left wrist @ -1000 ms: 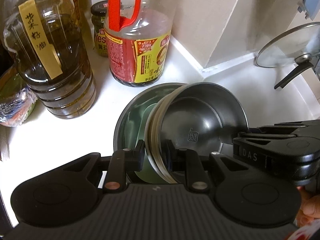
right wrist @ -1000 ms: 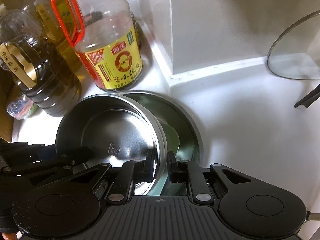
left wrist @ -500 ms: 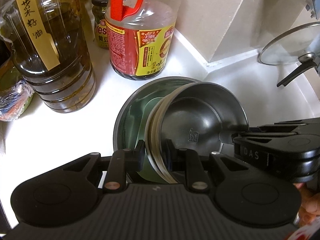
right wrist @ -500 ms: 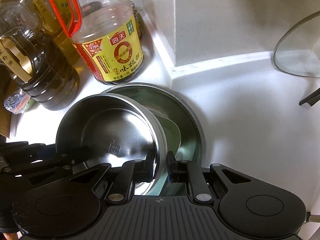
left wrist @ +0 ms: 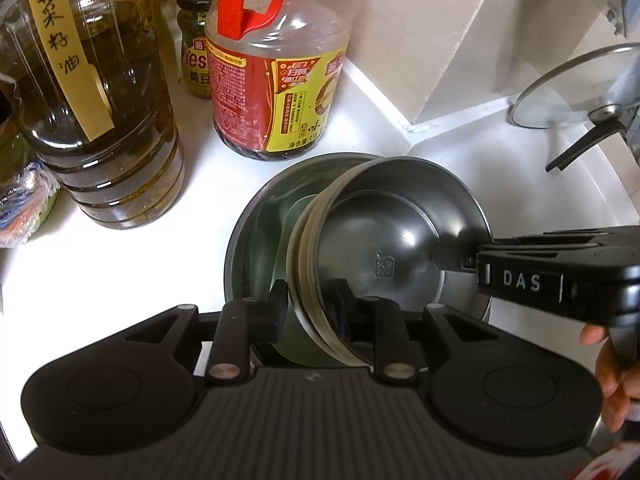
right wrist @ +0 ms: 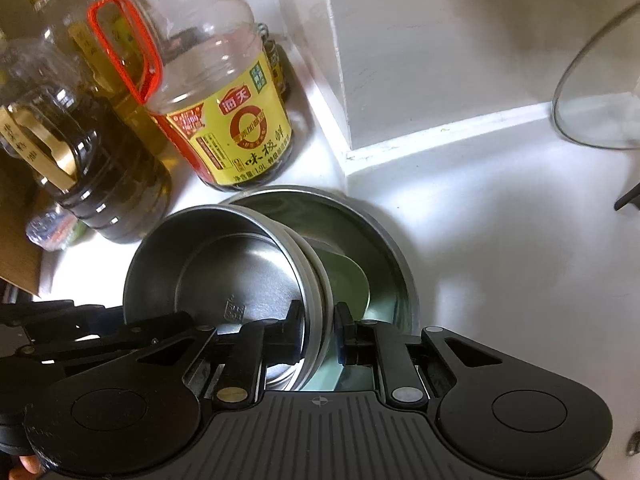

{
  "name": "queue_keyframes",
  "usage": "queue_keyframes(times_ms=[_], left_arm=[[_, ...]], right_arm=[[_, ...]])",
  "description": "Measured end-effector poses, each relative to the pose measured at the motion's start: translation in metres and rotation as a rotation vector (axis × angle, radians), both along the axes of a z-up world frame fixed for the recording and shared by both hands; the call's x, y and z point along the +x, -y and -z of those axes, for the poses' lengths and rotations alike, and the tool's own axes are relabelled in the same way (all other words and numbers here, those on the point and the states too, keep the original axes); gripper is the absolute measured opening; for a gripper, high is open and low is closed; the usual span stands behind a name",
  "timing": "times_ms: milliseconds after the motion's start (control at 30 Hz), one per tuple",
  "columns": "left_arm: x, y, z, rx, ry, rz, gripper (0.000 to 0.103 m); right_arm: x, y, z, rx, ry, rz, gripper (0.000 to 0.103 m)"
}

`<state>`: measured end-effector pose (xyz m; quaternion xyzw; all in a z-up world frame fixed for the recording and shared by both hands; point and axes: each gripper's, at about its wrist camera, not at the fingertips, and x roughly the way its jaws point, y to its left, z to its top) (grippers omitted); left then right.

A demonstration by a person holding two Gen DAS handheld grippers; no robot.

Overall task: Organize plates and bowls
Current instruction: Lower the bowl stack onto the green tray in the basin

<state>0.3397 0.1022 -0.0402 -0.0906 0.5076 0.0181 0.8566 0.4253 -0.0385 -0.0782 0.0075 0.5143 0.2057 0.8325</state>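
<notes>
Now easing off the stacked bowls (left wrist: 384, 264) from both sides (left gripper (left wrist: 310, 312) just loosening, right gripper (right wrist: 318, 332) barely pinching), rims tilted inside big bowl (left wrist: 256, 232).

We see silver steel bowls (left wrist: 384, 248) stacked in a larger grey bowl (left wrist: 256, 232) with a pale green piece (right wrist: 344, 280) inside. The counter (left wrist: 160, 264) is white. Near its back edge, the sauce jug (right wrist: 236, 128) has a yellow-and-red label and a red handle; the oil bottle (left wrist: 104, 128) is dark amber with a tan paper strip. Both grippers (left wrist: 310, 304) (right wrist: 318, 326) are black.
</notes>
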Motion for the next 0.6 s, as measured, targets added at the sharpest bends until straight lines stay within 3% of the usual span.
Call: queue_keyframes(times_ms=[133,600], left_arm=[[-0.002,0.006,-0.003,0.041,0.021,0.029,0.022],[0.006,0.005,0.0,0.051,0.023,0.072,0.016]], right_arm=[[-0.002,0.003,0.0,0.01,0.004,0.006,0.016],[-0.01,-0.001,-0.003,-0.036,-0.078,0.064,0.019]])
